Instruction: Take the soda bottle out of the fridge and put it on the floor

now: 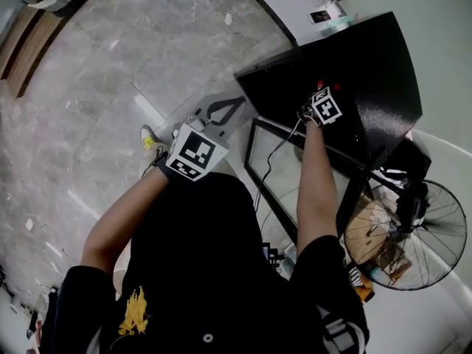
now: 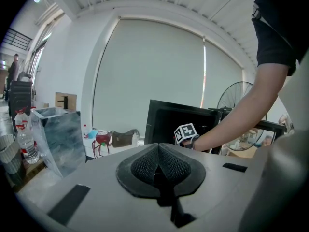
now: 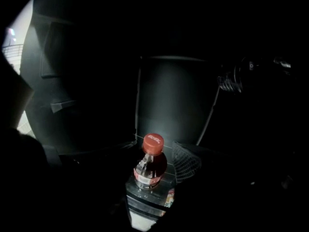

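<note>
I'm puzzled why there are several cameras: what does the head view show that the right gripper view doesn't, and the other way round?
Only the head view: the person's arms, the left gripper held over the grey floor, and a fan beside the black fridge. Only the right gripper view: the soda bottle, red-capped and upright on a shelf in the dark, with one mesh pad close beside it. Both: the fridge, outside in one and inside in the other, and the right gripper reaching in.
</note>
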`<state>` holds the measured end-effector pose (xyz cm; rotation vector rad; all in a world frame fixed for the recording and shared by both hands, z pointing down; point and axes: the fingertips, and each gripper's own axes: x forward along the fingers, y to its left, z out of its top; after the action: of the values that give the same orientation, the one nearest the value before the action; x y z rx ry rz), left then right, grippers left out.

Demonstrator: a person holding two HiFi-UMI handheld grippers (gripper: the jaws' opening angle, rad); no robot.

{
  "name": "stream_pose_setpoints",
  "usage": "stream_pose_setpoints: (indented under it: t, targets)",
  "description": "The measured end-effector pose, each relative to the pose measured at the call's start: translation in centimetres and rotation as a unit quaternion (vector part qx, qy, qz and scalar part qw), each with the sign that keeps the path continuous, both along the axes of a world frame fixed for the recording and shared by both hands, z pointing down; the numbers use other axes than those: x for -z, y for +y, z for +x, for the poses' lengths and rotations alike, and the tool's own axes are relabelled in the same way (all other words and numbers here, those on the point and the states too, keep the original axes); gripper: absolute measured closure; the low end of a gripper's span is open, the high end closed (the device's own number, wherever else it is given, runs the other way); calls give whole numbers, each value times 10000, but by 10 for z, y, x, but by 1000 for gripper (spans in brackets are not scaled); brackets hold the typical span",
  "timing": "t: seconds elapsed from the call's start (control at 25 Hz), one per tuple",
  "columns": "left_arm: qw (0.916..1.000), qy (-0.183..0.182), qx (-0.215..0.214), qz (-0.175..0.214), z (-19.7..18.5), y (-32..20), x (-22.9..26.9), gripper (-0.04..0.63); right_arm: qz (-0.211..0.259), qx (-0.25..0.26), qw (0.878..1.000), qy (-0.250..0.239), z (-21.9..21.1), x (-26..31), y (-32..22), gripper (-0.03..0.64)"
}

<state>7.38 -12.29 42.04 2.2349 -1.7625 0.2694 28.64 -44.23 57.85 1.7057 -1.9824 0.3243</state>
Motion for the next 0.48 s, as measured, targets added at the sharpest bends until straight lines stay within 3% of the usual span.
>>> stream_pose_setpoints:
  t: [0.28,0.48]
  targets:
    - [10000,14,2,-44,2,4,-3,577,-72,46,9999,52,-1,-3,-2,476]
    - [10000,21,5,-83,2,11,-5,577,-93,83,9999,71,-2,-1,-2,486]
